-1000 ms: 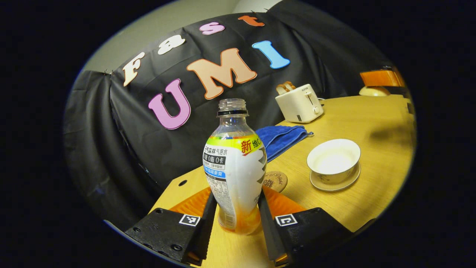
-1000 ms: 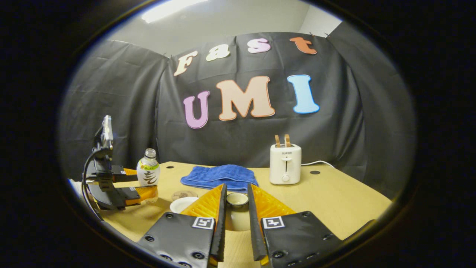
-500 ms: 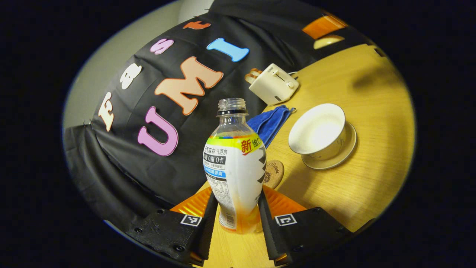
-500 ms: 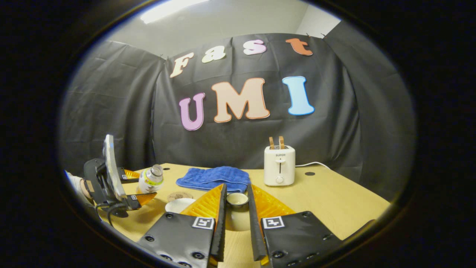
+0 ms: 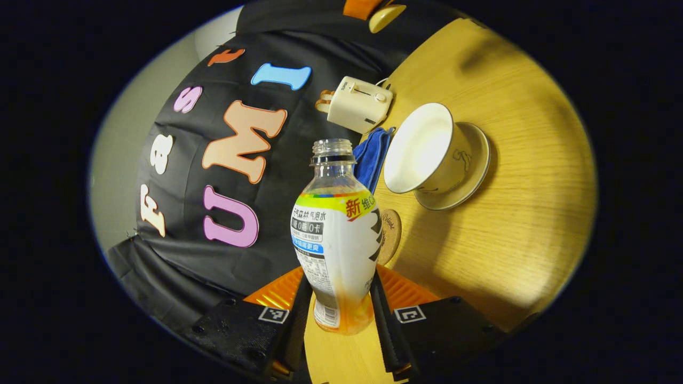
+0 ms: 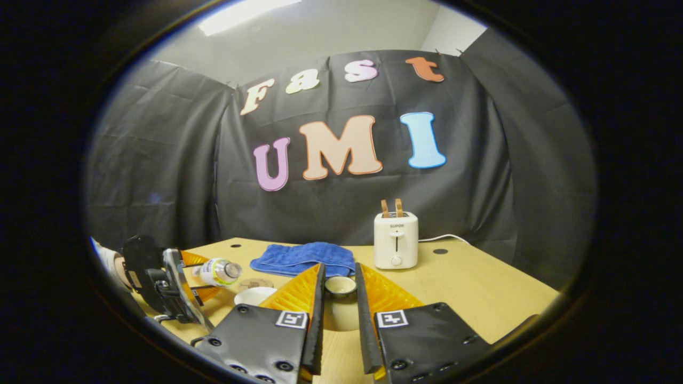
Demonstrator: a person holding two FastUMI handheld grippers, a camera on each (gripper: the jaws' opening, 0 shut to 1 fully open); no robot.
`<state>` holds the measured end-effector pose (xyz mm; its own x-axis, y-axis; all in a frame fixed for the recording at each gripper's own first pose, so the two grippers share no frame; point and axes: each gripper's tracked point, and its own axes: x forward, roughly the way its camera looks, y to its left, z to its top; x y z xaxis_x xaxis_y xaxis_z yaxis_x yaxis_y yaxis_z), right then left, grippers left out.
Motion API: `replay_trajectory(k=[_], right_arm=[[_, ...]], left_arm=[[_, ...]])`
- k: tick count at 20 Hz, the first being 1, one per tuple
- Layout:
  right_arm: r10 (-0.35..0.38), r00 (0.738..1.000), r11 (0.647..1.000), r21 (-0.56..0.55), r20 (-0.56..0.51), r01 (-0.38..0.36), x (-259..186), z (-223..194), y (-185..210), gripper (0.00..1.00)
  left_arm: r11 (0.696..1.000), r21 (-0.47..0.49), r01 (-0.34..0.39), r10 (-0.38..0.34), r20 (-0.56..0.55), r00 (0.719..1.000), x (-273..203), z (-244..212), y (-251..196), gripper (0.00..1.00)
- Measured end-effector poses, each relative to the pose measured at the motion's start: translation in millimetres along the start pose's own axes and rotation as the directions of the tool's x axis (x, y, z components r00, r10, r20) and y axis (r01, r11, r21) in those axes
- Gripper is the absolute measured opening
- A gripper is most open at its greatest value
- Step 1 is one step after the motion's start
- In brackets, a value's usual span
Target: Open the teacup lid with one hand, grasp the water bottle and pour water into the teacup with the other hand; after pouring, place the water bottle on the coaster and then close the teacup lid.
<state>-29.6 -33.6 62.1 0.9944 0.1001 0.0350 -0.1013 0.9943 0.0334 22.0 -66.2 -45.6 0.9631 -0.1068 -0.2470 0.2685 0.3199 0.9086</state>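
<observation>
The uncapped water bottle (image 5: 333, 240) sits between the fingers of my left gripper (image 5: 336, 280), which is shut on its lower body. In the right gripper view the bottle (image 6: 216, 271) lies tipped almost level, mouth pointing toward the open white teacup (image 6: 255, 295), with the left gripper (image 6: 200, 277) behind it. The teacup (image 5: 421, 149) stands on its saucer (image 5: 472, 173), and no stream shows. The round coaster (image 5: 389, 234) lies beside the cup. My right gripper (image 6: 339, 266) is shut on the cream teacup lid (image 6: 340, 288), held above the table to the cup's right.
A blue towel (image 6: 304, 257) lies at the back of the wooden table (image 6: 480, 293), with a white toaster (image 6: 395, 240) holding toast to its right. A sleeve and hand show behind the left gripper at the table's left edge.
The left gripper has rolled the bottle from upright to nearly level, mouth toward the teacup, and the cup now looks closer. The right gripper holds the lid almost still.
</observation>
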Motion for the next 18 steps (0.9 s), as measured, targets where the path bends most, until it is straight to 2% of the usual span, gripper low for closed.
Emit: replay_trajectory(k=[4, 7, 13, 18], right_arm=[[0.009, 1.0, 1.0, 0.004, -0.005, -0.009, 0.4, -2.1, 3.7, 0.32], [0.01, 1.0, 1.0, -0.004, -0.005, -0.01, 0.2, -2.5, 3.9, 0.32], [0.005, 1.0, 1.0, 0.0, -0.007, -0.005, 1.1, -3.1, 0.5, 0.32], [0.005, 1.0, 1.0, 0.0, -0.015, -0.005, 1.3, -4.9, -0.3, 0.32]], left_arm=[[0.996, 0.088, -0.002, 0.003, -0.008, 1.0, 2.8, -1.5, 5.8, 0.56], [0.988, 0.152, 0.028, -0.022, -0.036, 0.999, 3.6, -7.9, 3.9, 0.57], [0.96, 0.277, 0.045, -0.028, -0.065, 0.997, 1.6, -14.7, 7.3, 0.57], [0.922, 0.383, 0.059, -0.031, -0.08, 0.996, 3.0, -12.2, 14.0, 0.56]])
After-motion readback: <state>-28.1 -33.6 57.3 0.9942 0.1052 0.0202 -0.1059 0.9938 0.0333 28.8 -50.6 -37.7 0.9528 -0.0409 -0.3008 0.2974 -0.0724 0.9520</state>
